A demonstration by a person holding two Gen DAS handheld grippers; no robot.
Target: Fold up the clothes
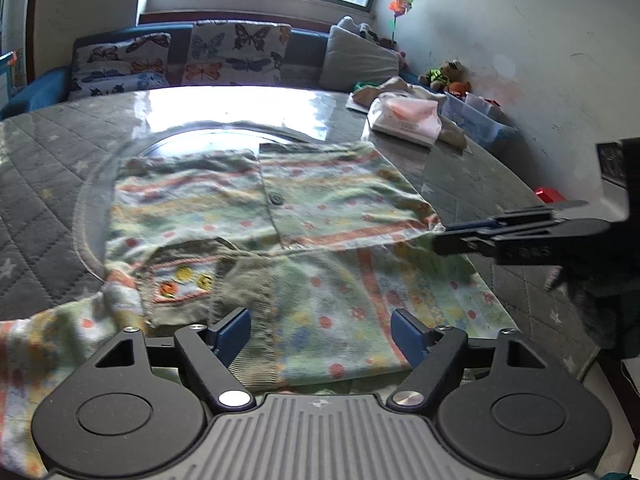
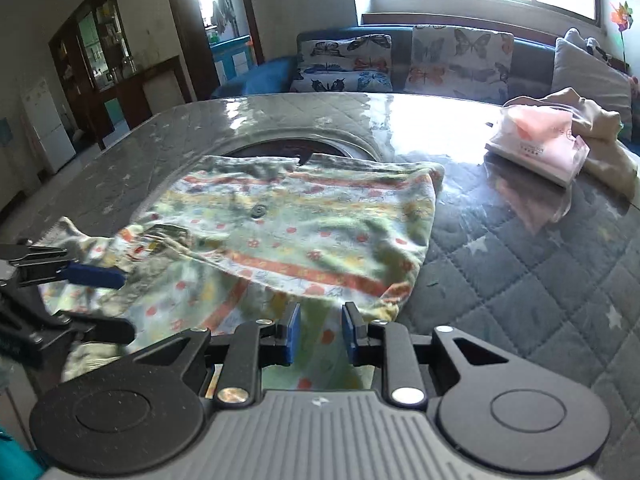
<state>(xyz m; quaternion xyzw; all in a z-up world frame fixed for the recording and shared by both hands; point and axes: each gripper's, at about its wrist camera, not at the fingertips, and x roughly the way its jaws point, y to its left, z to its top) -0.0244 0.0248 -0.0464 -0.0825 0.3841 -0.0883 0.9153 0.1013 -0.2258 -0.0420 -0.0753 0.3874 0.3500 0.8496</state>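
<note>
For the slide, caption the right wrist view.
Open right claw at the near hem of a half-folded green floral button shirt on a grey quilted table.

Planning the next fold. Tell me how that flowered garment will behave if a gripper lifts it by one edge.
The flowered garment will probably droop: it is thin cloth, already wrinkled and doubled over itself. It looks light, so one pinch should carry it. The quilted table cover seems glossy, so the cloth may slide rather than stay put.
</note>
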